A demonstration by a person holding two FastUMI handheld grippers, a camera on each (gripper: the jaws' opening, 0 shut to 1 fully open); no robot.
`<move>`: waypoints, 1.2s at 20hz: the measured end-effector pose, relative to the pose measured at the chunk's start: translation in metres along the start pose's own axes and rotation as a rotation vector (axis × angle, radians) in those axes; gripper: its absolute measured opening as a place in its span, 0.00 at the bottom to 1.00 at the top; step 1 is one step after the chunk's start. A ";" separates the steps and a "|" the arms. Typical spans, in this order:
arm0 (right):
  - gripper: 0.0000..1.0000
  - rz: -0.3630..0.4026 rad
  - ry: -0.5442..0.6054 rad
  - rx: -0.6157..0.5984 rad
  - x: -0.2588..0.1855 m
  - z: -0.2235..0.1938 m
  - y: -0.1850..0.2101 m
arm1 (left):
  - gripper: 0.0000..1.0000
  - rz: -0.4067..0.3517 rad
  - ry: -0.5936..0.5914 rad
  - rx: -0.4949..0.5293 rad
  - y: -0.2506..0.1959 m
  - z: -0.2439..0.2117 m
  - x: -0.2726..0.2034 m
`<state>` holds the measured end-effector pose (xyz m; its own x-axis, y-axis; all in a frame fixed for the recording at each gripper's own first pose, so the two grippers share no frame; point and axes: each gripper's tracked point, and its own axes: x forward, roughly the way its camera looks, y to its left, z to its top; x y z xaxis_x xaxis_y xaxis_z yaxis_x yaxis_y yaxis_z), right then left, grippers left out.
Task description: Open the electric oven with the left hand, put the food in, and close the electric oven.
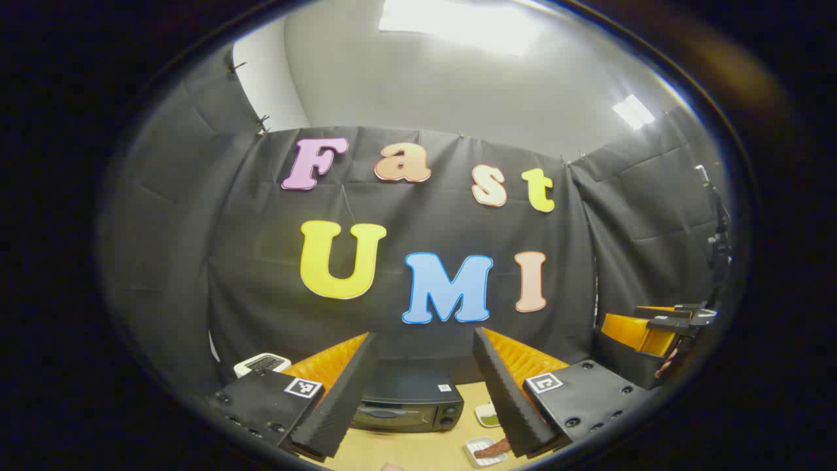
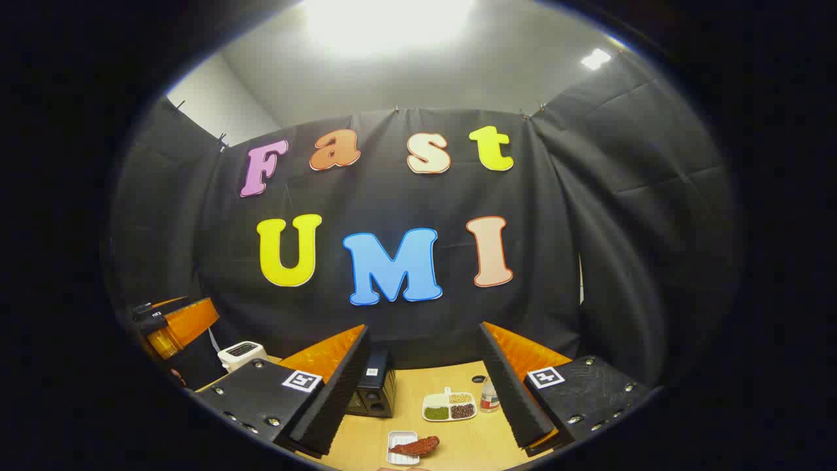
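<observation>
Both my grippers, left (image 1: 424, 392) and right (image 2: 425, 386), gape wide above the table (image 2: 471, 438). Oven (image 1: 409, 405) door shut, at the back edge. Food (image 2: 415, 447) waits on its dish near the front edge.

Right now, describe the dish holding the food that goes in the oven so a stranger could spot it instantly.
Start at the wooden table in front of the black cloth wall, where the dark electric oven stands. Nearer the camera than the oven lies a small white rectangular dish with one reddish-brown piece of food on it. Unlike the divided tray of green, yellow and dark grains behind it, it has no compartments.
</observation>
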<state>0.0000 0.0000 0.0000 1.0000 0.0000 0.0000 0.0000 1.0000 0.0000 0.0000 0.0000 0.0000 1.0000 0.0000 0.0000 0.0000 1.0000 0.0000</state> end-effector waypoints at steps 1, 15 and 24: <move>0.98 0.004 -0.002 0.002 0.002 0.003 -0.005 | 1.00 -0.006 -0.006 -0.001 -0.004 0.001 0.000; 0.99 0.056 0.009 0.023 0.031 -0.005 -0.038 | 0.92 0.060 -0.013 0.049 -0.025 -0.002 0.010; 0.99 0.093 0.005 0.007 0.047 -0.014 -0.051 | 1.00 0.133 0.031 0.076 -0.015 -0.021 0.020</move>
<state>0.0465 -0.0510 -0.0139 0.9956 0.0934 -0.0042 -0.0933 0.9956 0.0076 0.0198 -0.0148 -0.0209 0.9907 0.1340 -0.0257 -0.1316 0.9882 0.0779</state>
